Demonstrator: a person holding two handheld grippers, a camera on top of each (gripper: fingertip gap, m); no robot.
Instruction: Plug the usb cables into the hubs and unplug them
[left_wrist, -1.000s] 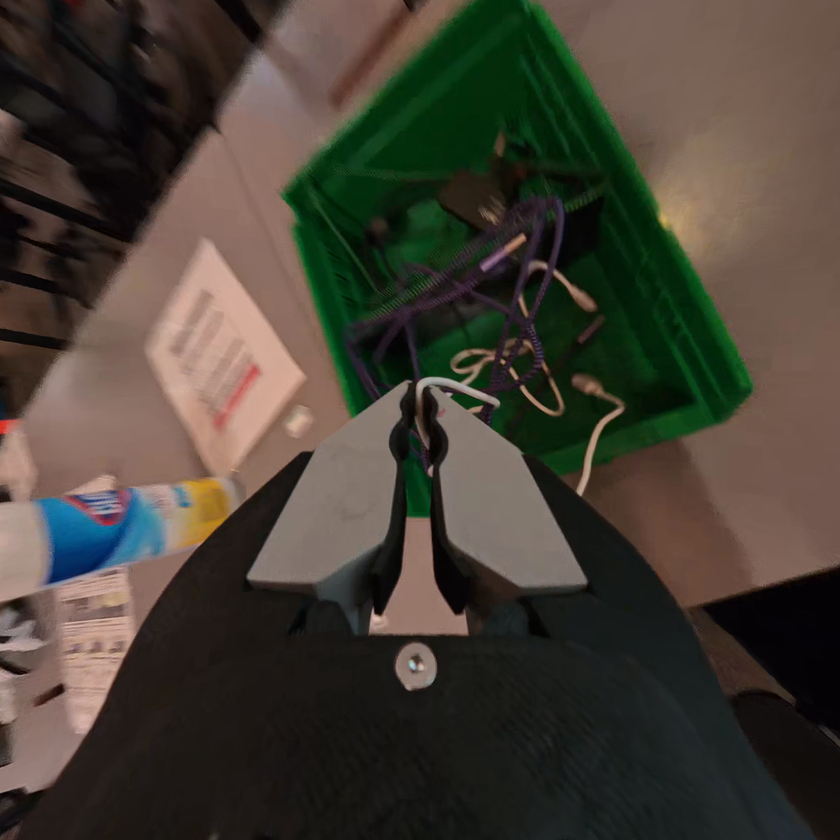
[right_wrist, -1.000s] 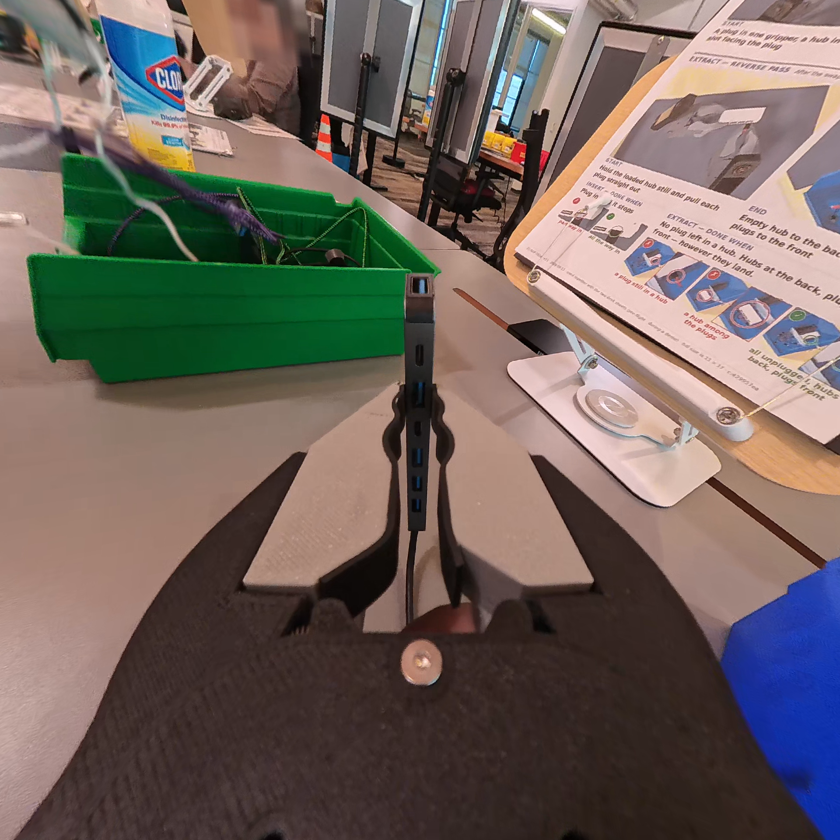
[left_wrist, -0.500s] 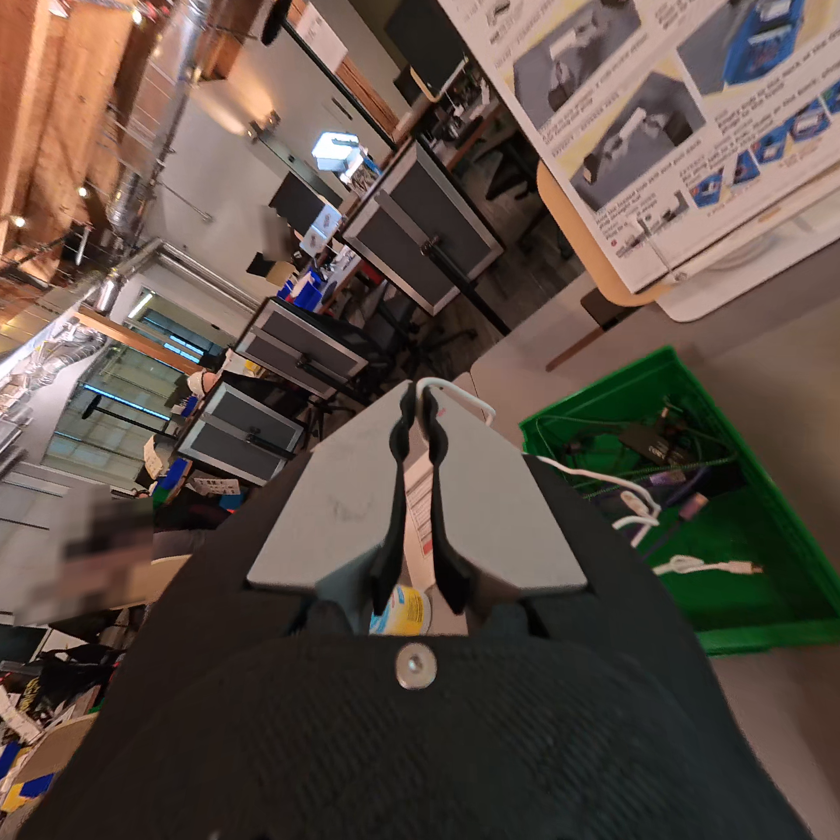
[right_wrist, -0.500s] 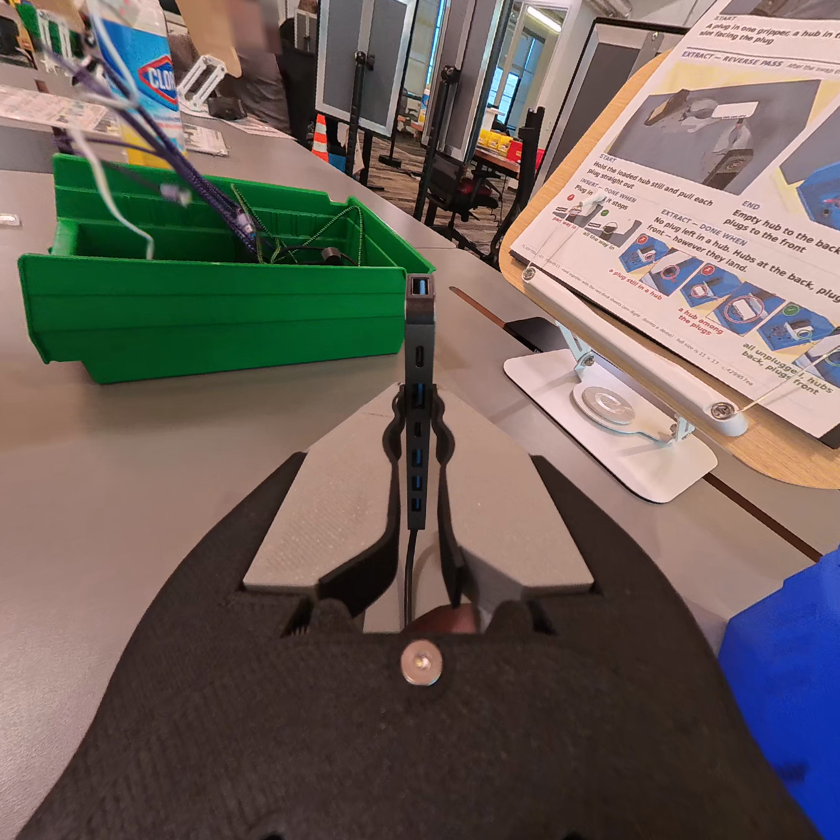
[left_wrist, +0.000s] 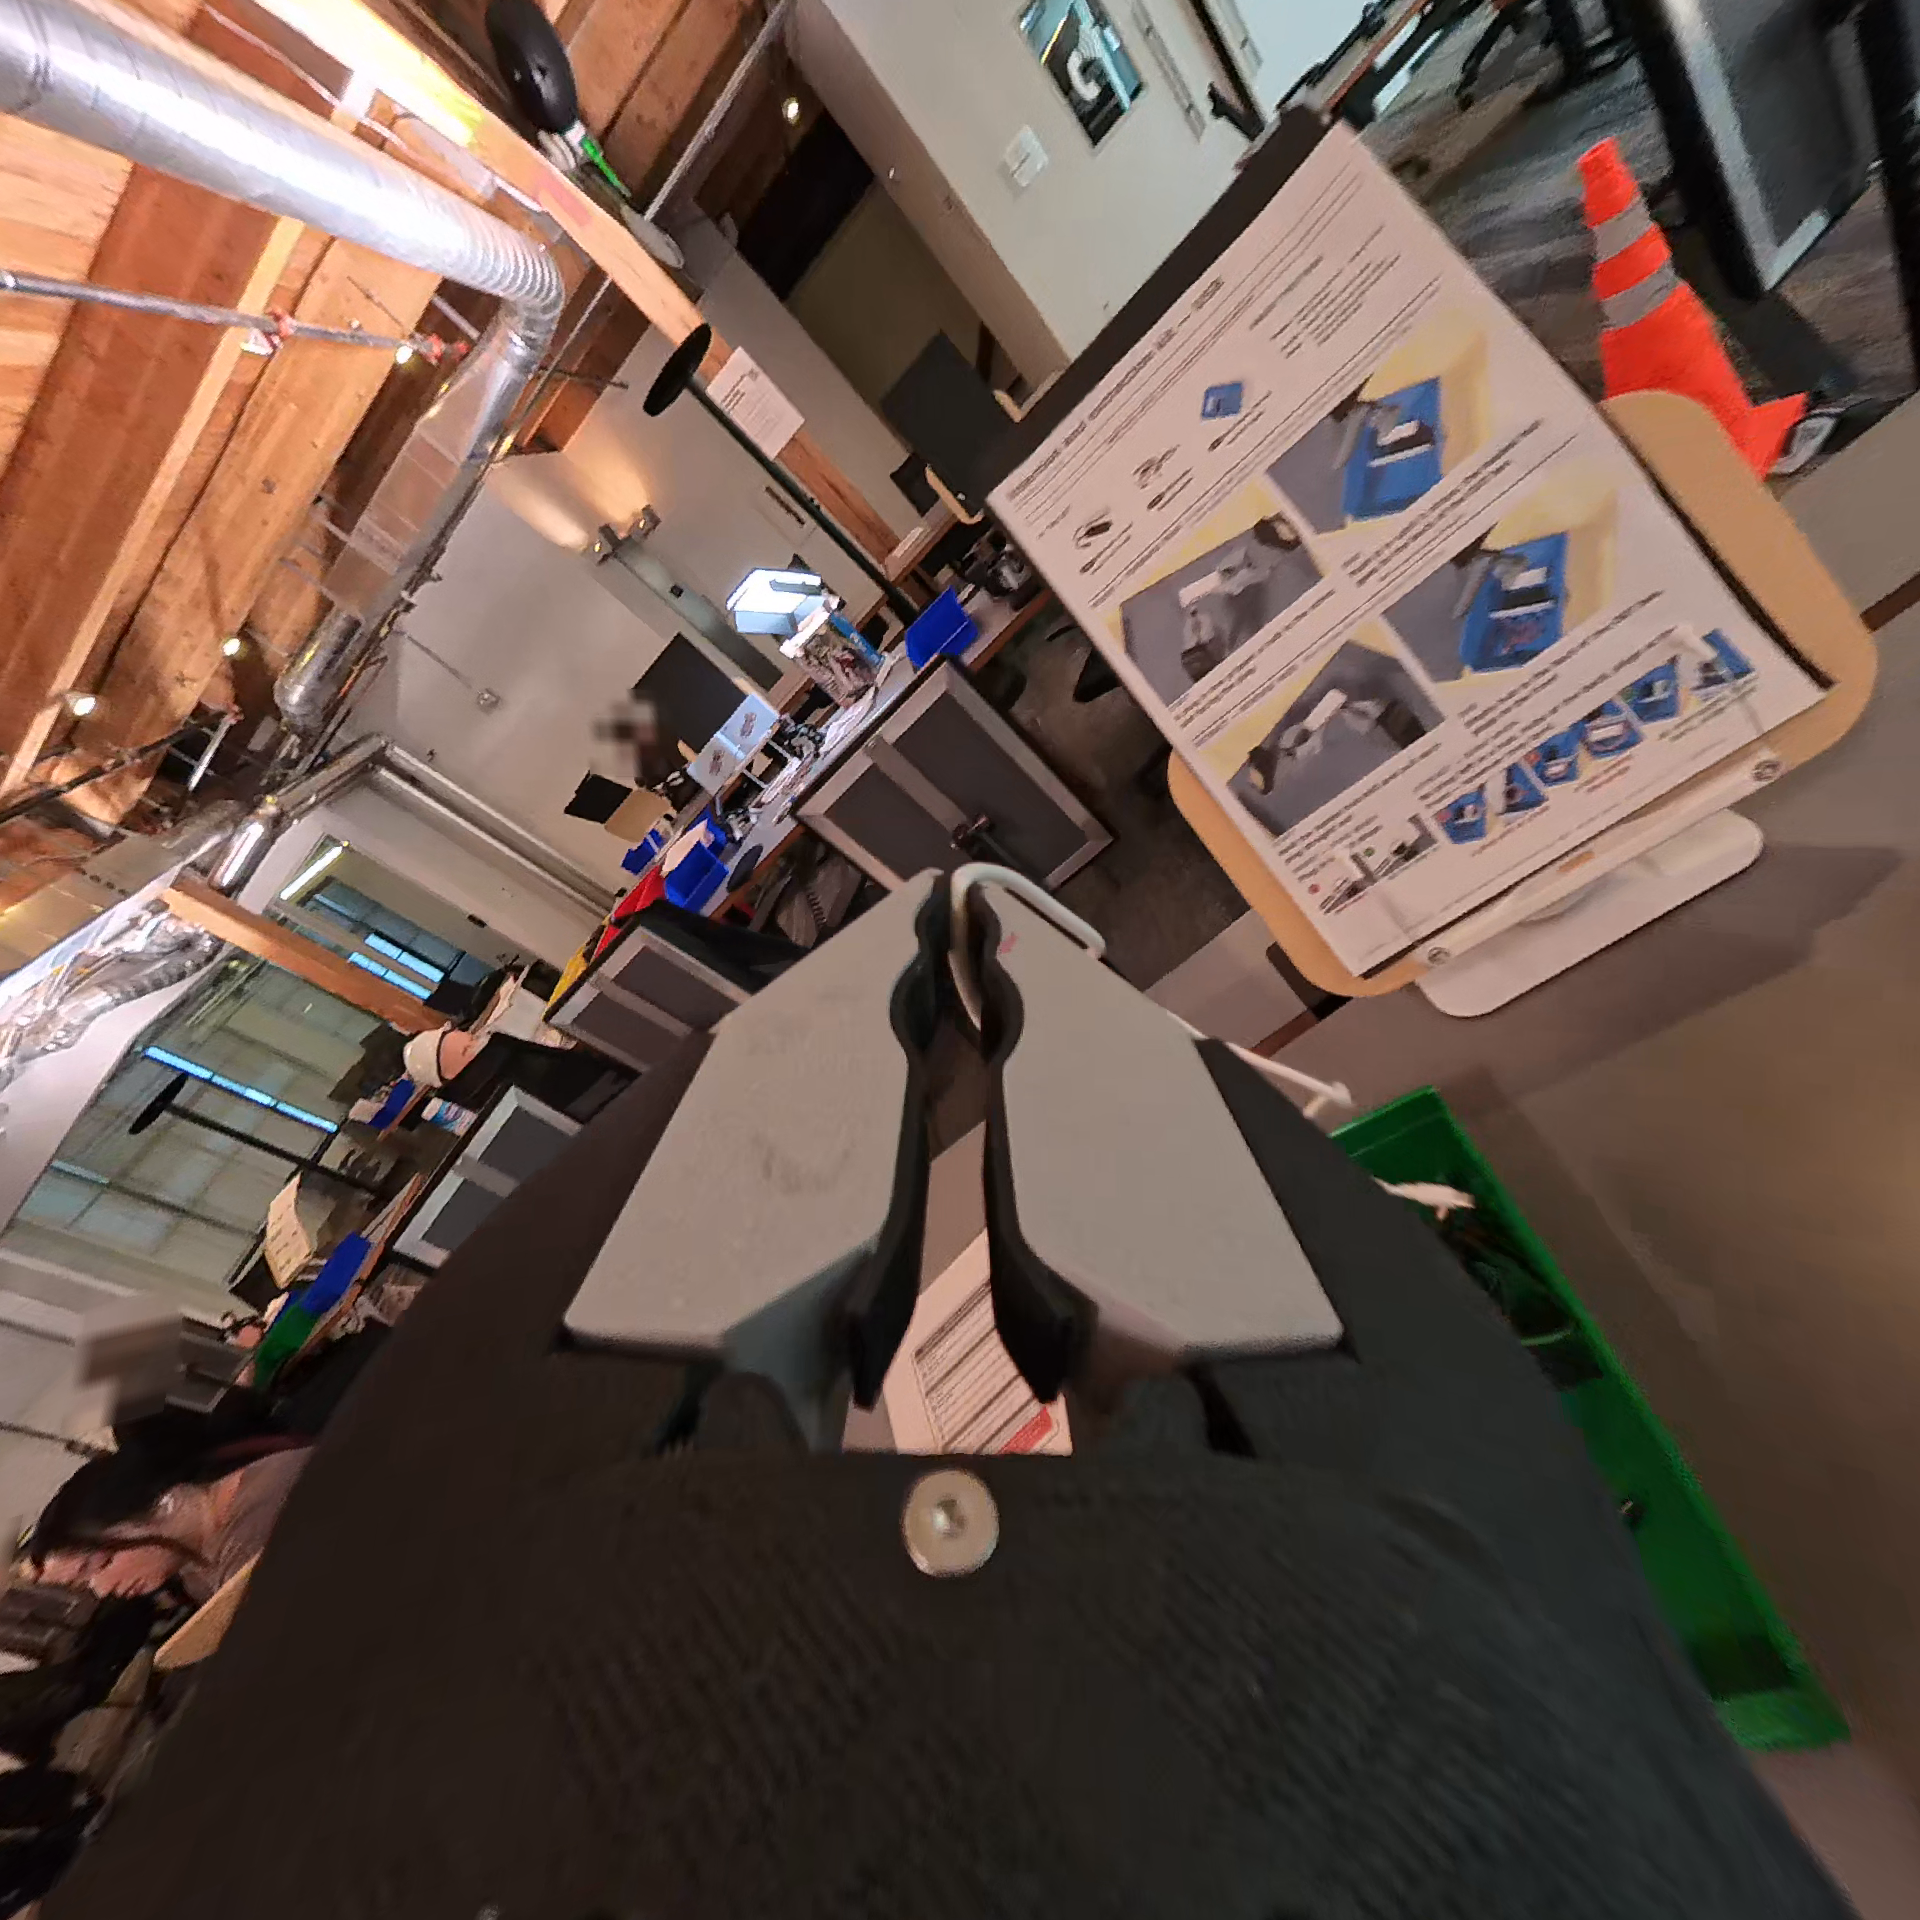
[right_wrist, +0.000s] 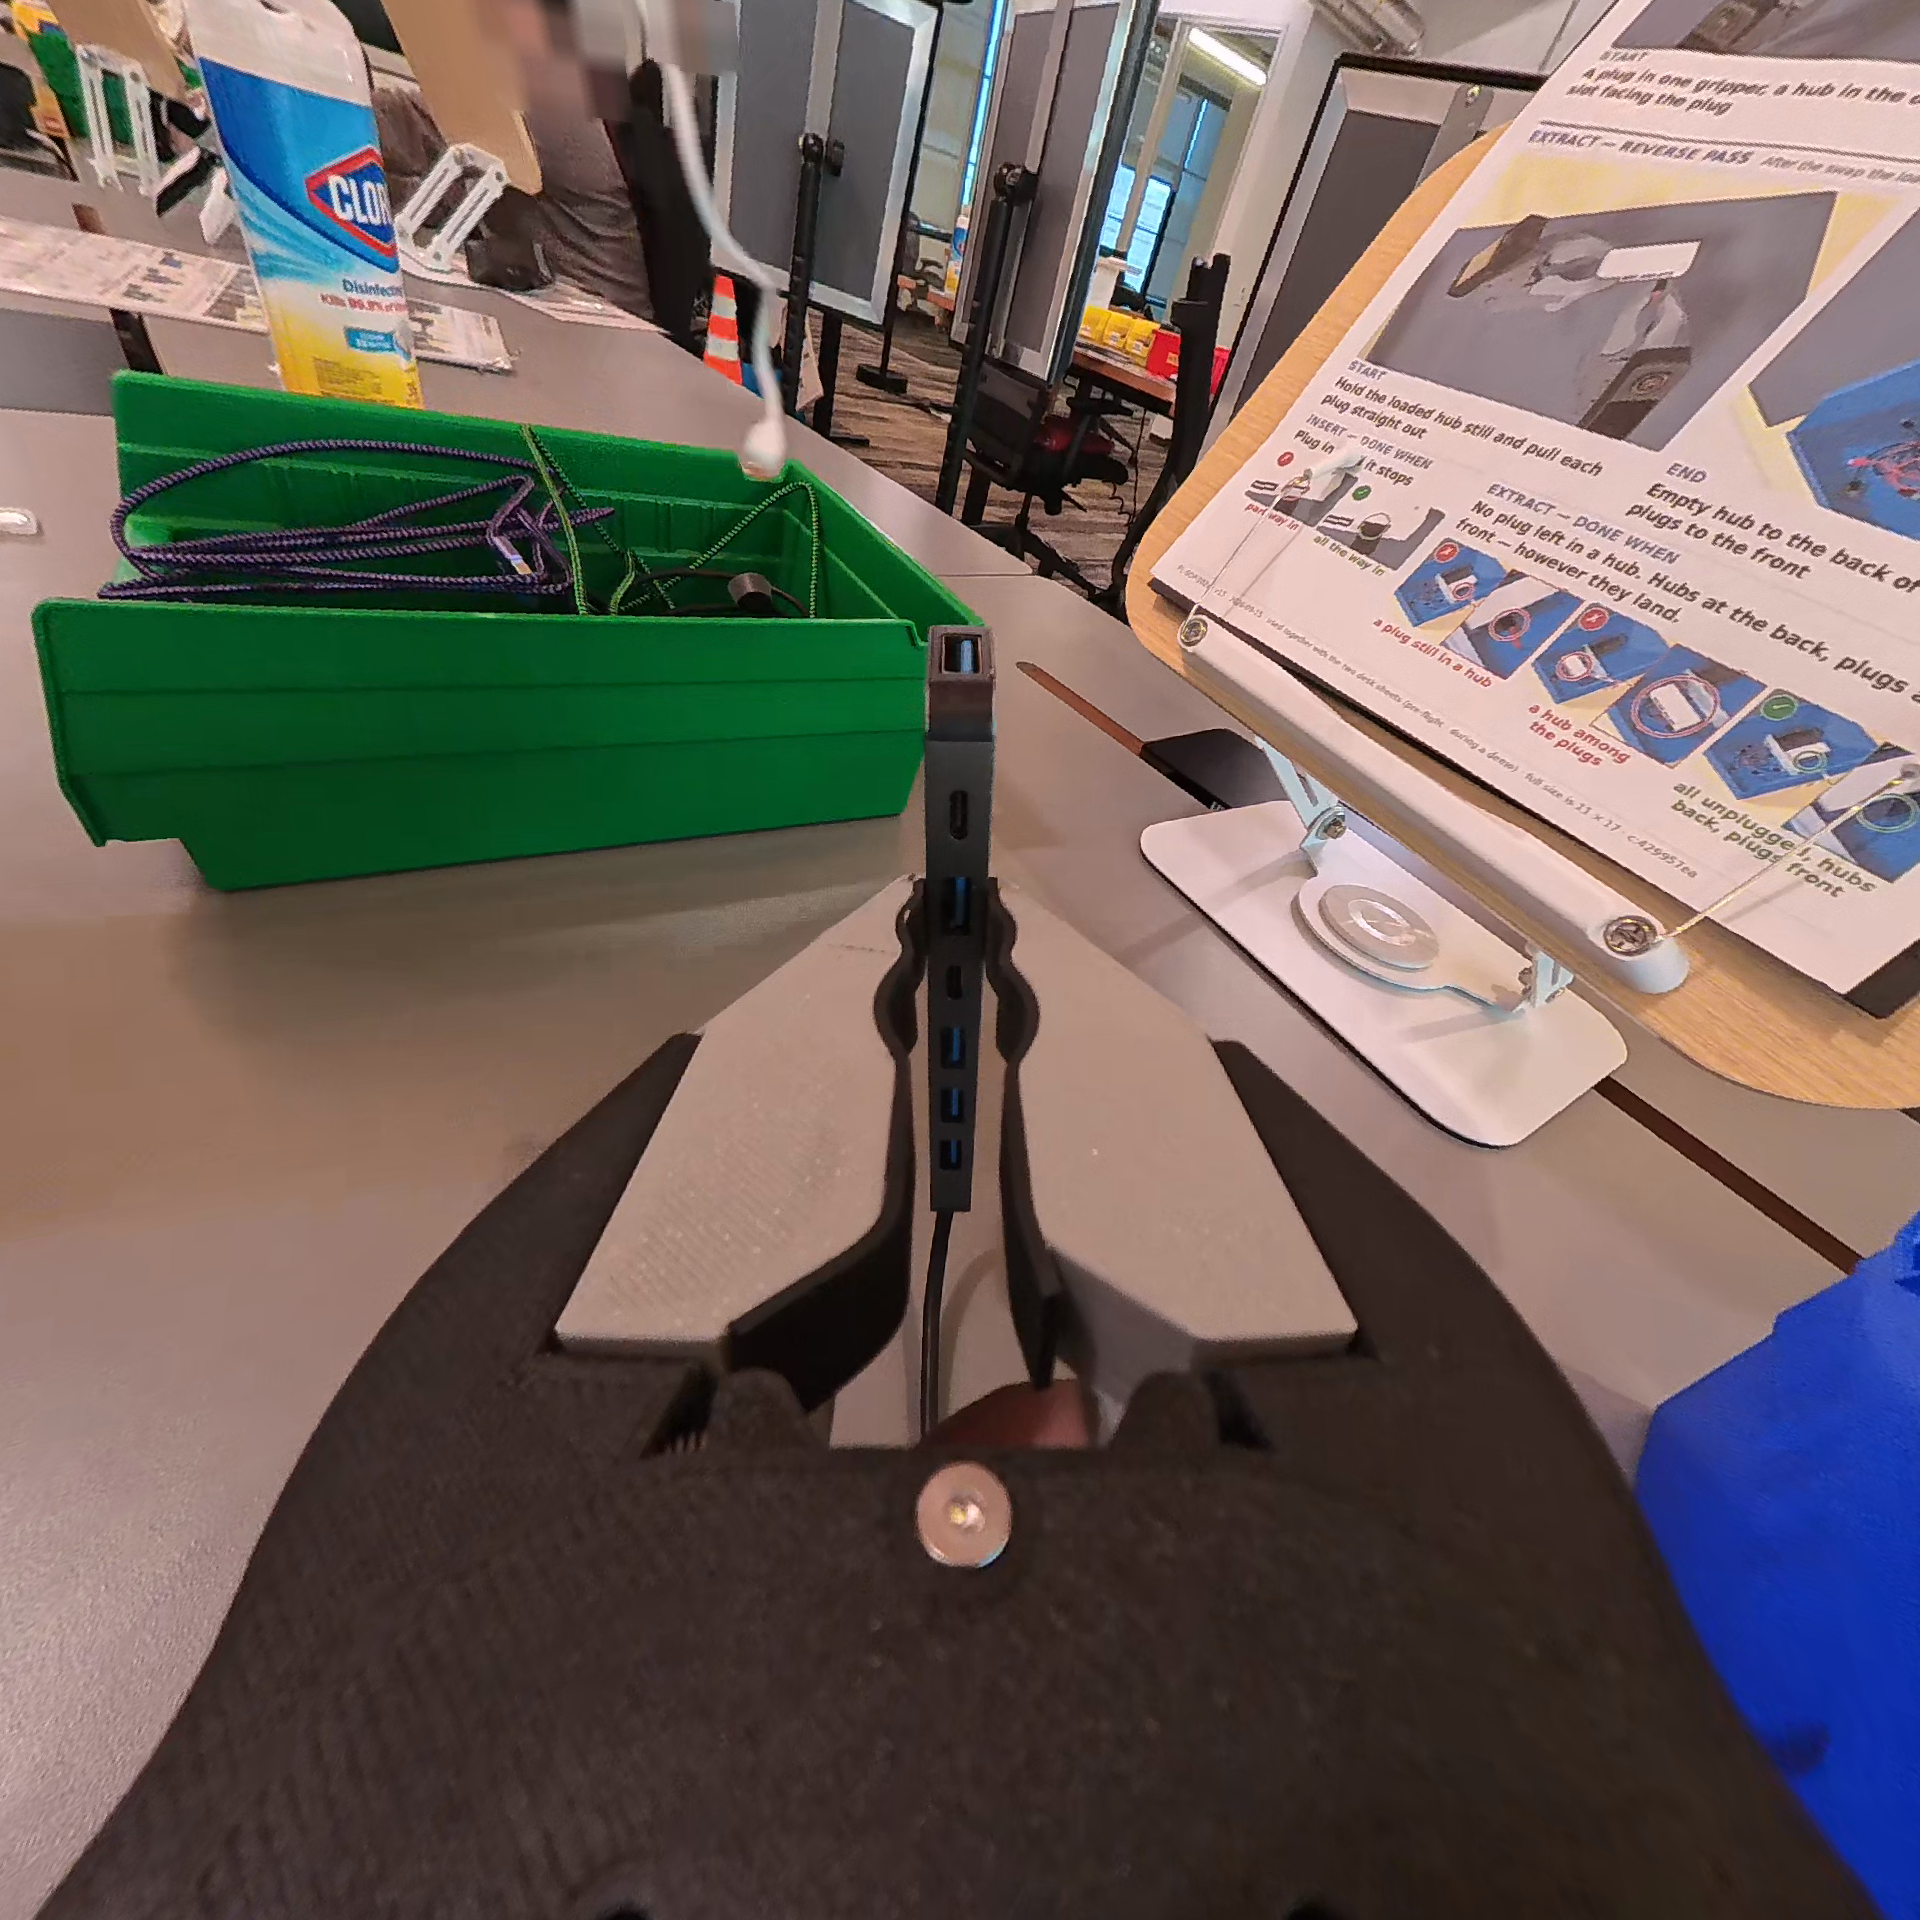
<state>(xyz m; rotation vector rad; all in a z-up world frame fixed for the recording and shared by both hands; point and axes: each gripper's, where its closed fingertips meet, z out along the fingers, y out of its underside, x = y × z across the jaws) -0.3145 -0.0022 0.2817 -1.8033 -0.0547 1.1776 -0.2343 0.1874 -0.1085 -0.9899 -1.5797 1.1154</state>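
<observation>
Left tongs (left_wrist: 961, 935) pinched together on a white cable (left_wrist: 1049, 906), raised high over the desk (left_wrist: 1704, 1122); cable looping right off the tips toward the green bin (left_wrist: 1621, 1434). In the right wrist view, same white cable (right_wrist: 727, 260) dangling with its plug just above the green bin's (right_wrist: 468, 748) far right corner. Right tongs (right_wrist: 958, 940) clamped on a dark USB hub (right_wrist: 961, 769), standing upright, end port facing forward. Purple cables (right_wrist: 312, 540) coiled inside the bin. Instruction board (right_wrist: 1610, 468) on a stand, far right.
</observation>
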